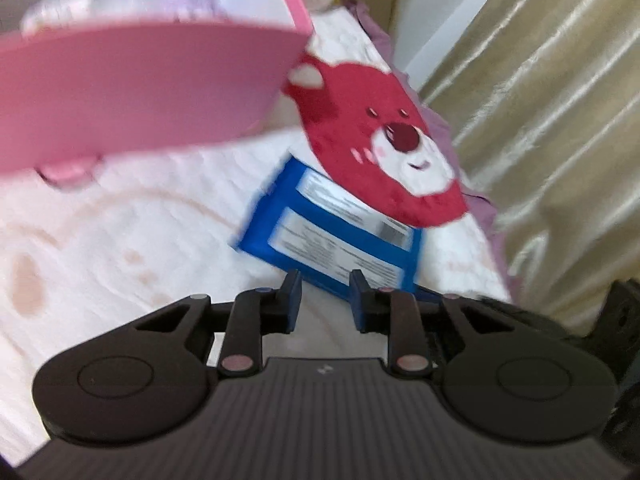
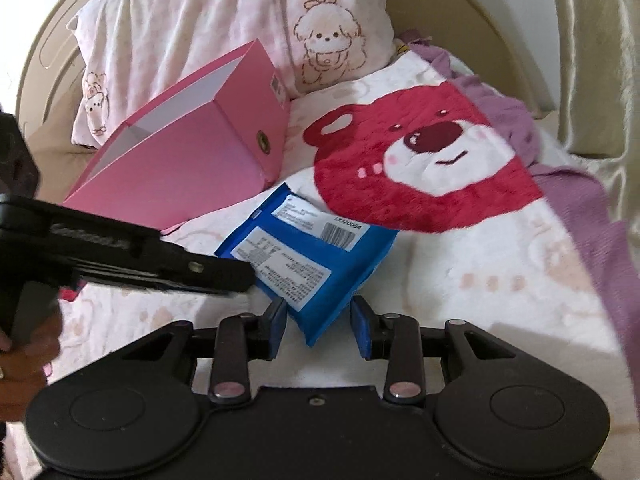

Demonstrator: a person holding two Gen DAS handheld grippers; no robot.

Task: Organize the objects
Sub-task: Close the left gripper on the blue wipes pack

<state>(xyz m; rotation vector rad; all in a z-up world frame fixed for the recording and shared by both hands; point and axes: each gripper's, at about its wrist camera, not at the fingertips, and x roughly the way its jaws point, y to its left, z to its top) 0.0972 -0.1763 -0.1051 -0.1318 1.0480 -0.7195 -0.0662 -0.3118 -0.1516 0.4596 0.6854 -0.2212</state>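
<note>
A blue packet [image 2: 304, 264] with white labels lies on the white blanket, and it also shows in the left wrist view [image 1: 336, 232]. A pink open box [image 2: 192, 148] lies on its side behind it, close and blurred in the left wrist view [image 1: 140, 88]. My right gripper [image 2: 320, 324] is open, its fingertips on either side of the packet's near corner, apart from it. My left gripper [image 1: 325, 302] is open and empty just short of the packet's near edge; its body [image 2: 120, 252] shows at the left of the right wrist view.
A red bear print [image 2: 424, 160] is on the blanket right of the packet. A pink-patterned pillow [image 2: 240, 28] leans against the beige headboard [image 2: 44, 52]. A purple cloth [image 2: 580, 200] and a gold curtain [image 1: 540, 100] are at the right.
</note>
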